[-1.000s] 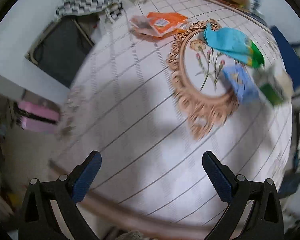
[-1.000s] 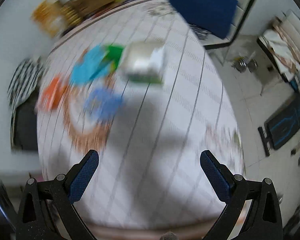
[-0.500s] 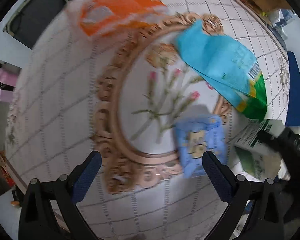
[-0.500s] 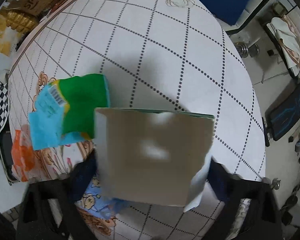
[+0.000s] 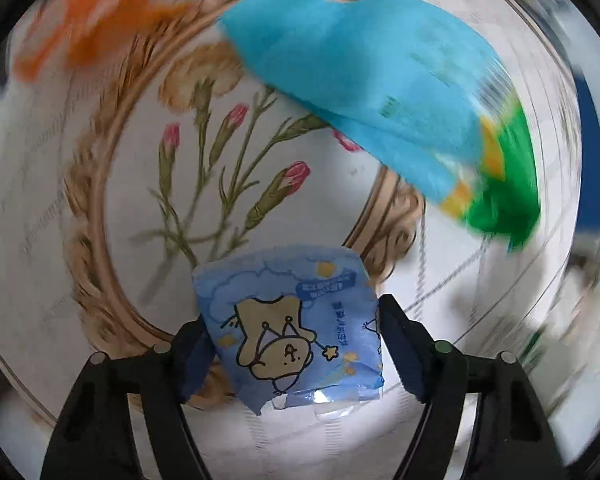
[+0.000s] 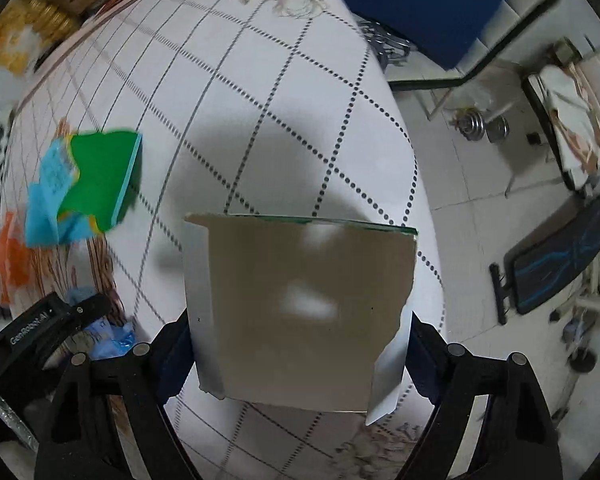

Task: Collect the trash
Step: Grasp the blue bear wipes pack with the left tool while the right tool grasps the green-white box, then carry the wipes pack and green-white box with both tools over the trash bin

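My left gripper [image 5: 296, 344] is shut on a small blue wrapper [image 5: 296, 328] with a cartoon bear, just above the flowered tablecloth [image 5: 140, 208]. Beyond it lie a large blue-and-green bag [image 5: 380, 80] and an orange wrapper [image 5: 96, 20], both blurred. My right gripper [image 6: 300, 344] is shut on a flat torn cardboard box [image 6: 300, 304], brown side up, held over the table's right part. The right wrist view also shows the blue-and-green bag [image 6: 88, 184], the orange wrapper [image 6: 12, 264] and the left gripper's body with the blue wrapper [image 6: 112, 332].
The table edge [image 6: 420, 184] drops off to the right of the cardboard. A chair with a dark blue seat [image 6: 412, 0] stands beyond it. Brown boxes and gold packets [image 6: 40, 16] sit at the far left of the table. Exercise gear [image 6: 556, 264] lies on the floor.
My left gripper has moved in over the blue wrapper and shut on it. My right gripper has closed on the cardboard box and holds it, shifted slightly right.
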The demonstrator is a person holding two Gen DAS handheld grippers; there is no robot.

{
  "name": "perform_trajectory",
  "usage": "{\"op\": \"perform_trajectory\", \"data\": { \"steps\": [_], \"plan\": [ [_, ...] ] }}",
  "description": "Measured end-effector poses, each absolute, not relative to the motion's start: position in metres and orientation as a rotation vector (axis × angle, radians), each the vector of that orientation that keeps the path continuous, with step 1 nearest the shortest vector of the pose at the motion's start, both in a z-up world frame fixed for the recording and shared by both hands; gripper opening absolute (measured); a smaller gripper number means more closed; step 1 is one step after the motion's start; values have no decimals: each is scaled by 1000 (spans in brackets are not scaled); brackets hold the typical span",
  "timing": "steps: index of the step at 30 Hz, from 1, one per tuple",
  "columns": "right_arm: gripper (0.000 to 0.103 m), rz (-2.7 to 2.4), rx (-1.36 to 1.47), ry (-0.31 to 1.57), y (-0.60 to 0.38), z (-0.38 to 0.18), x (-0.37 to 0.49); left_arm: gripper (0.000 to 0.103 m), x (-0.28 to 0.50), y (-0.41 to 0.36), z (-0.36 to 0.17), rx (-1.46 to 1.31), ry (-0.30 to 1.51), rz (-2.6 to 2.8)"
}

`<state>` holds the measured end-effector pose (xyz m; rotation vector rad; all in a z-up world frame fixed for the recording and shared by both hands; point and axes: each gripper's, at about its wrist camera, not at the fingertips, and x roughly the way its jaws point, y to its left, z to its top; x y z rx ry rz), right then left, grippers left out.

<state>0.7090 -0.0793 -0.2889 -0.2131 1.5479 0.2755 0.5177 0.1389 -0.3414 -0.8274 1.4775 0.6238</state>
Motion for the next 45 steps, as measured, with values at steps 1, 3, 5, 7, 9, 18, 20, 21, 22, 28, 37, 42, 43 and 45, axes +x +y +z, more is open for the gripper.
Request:
{"op": "perform_trajectory", "data": {
  "steps": [1,3,5,7,9,18,20,21,22,28,37,42,43,45],
  "plan": [
    [89,287,-233,1545,-85,-285,701,73,513,131,-338,-722,1493,593],
    [89,319,-292,1539,-91,-282,687,73,505,117,-337,-562,1525,553],
    [89,337,-352,1526,-91,-283,676,73,489,107,-339,-452,1541,534],
    [89,341,-385,1503,-92,-282,669,74,476,103,-343,-439,1536,528],
    [89,321,-415,1499,-89,-285,667,74,468,103,-343,-462,1519,533],
    [88,298,-325,1505,-94,-295,674,60,481,119,-337,-478,1498,518],
    [87,306,-328,1487,-94,-295,673,59,480,116,-331,-465,1491,515],
    [86,312,-333,1479,-94,-295,672,59,479,116,-329,-462,1485,513],
    [86,317,-341,1472,-93,-293,670,59,477,115,-326,-453,1478,514],
    [86,348,-334,1428,-97,-278,650,58,460,111,-297,-431,1424,513],
    [86,405,-297,1317,-107,-217,554,58,378,80,-219,-354,1268,474],
    [86,421,-248,1265,-126,-187,469,58,301,57,-187,-319,1180,433],
    [86,418,-236,1255,-132,-181,448,58,281,53,-182,-319,1167,420],
    [86,414,-214,1242,-146,-171,407,58,249,51,-174,-334,1150,390]
  ]
}}
